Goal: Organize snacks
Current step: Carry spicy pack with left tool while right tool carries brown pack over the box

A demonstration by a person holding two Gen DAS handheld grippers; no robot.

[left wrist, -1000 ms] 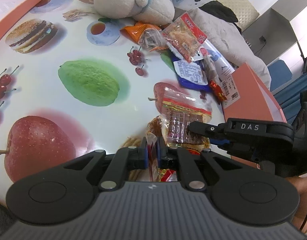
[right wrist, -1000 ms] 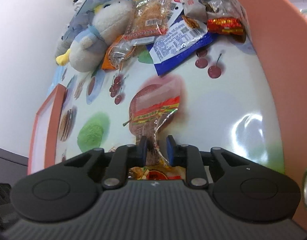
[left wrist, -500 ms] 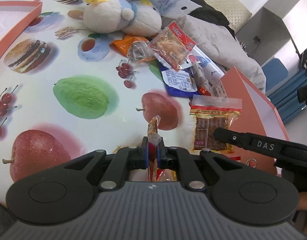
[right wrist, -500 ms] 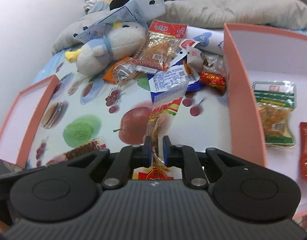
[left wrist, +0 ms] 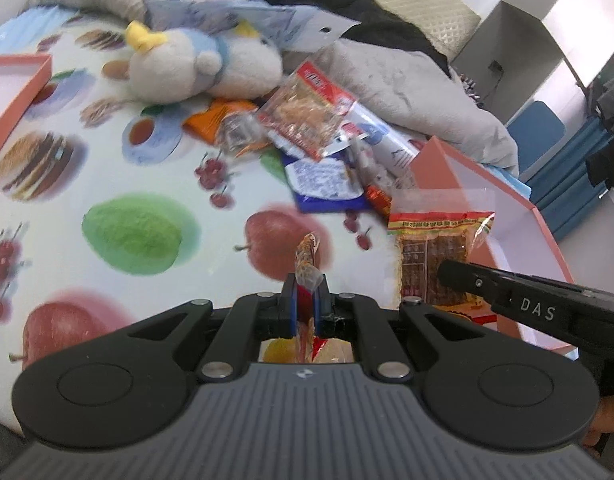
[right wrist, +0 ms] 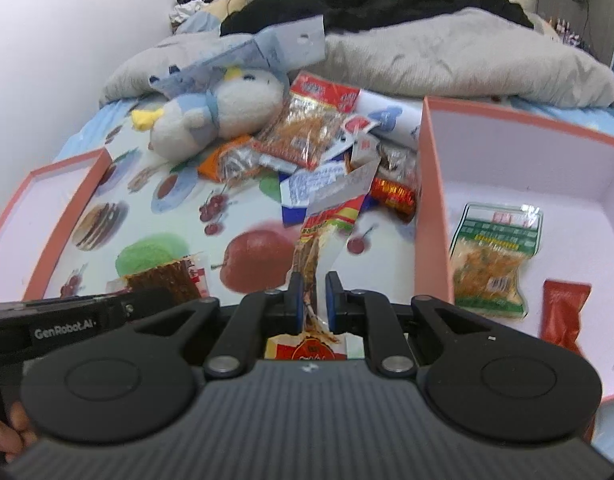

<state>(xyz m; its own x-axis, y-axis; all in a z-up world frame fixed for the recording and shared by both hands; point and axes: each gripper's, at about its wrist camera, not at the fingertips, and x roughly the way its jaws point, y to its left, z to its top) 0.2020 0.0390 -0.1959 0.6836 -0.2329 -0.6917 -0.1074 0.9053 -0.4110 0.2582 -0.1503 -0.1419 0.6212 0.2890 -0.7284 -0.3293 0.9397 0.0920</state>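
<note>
My left gripper is shut on a thin snack packet that I see edge-on, held above the fruit-print tablecloth. My right gripper is shut on a red, yellow and brown snack packet, which hangs beside the right pink box. In the left wrist view that packet shows flat, pinched by the right gripper. In the right wrist view the left gripper's packet shows at lower left. A pile of loose snacks lies further back.
The right pink box holds a green packet and a red packet. A second pink box sits at the left. A plush toy lies behind the pile, and grey bedding beyond it.
Both grippers have risen off the cloth, each with its packet. The right one has rolled level, and the inside of the right pink box has come into view.
</note>
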